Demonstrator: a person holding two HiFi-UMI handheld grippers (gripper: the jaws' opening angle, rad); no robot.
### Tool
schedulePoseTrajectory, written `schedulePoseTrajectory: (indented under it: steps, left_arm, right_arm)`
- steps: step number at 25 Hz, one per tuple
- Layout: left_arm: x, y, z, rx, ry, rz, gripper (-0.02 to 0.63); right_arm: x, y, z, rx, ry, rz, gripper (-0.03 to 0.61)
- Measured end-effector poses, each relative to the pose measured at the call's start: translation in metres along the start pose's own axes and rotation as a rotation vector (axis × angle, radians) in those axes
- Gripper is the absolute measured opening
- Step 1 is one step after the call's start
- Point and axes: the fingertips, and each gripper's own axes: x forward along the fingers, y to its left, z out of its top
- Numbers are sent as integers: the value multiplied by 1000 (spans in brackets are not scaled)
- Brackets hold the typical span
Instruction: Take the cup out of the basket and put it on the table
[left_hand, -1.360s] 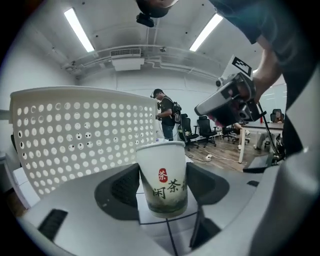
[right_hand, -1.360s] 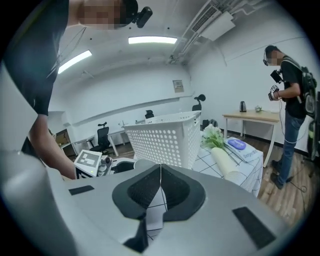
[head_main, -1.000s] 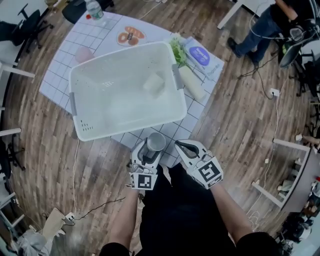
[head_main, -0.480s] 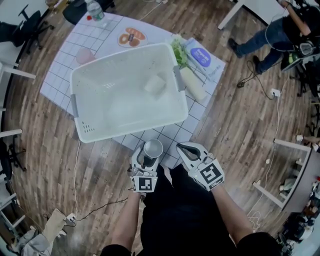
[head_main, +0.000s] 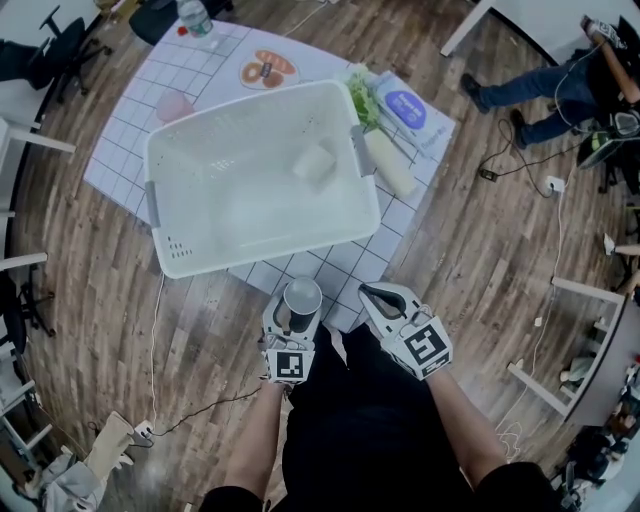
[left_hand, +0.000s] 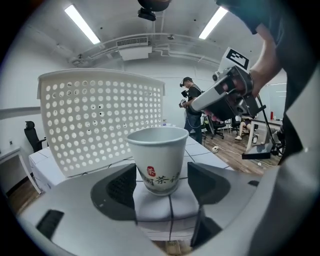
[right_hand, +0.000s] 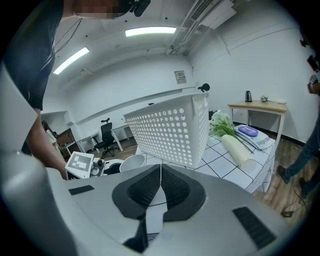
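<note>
A white paper cup (head_main: 303, 298) with red and dark print stands upright at the near edge of the checked table (head_main: 345, 265), just outside the white perforated basket (head_main: 270, 255). My left gripper (head_main: 300, 312) is shut on the cup. In the left gripper view the cup (left_hand: 159, 160) sits between the dark pads (left_hand: 120, 187), its base down by the cloth (left_hand: 165, 210), with the basket wall (left_hand: 100, 120) behind it. My right gripper (head_main: 365, 291) hovers just to the right, shut and empty. In the right gripper view its pads (right_hand: 145, 192) meet, and the cup rim (right_hand: 131, 162) and basket (right_hand: 172, 132) lie ahead.
A white object (head_main: 315, 162) lies inside the basket. Beyond the basket are a pink cup (head_main: 176, 104), a plate of food (head_main: 266, 70) and a bottle (head_main: 195, 15). To its right are green leaves (head_main: 358, 95), a blue packet (head_main: 405, 108) and a white roll (head_main: 390, 165). A person (head_main: 560, 70) stands far right.
My left gripper brought the cup slightly nearer to me and lower, then held still over the last half second. The right gripper has barely moved.
</note>
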Motion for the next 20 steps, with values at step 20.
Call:
schedulePoseTrajectory:
  steps: [20]
  left_arm:
    - [-85, 30, 89, -25, -129, 128, 148]
  right_arm:
    - [-31, 1, 24, -14, -78, -25, 25]
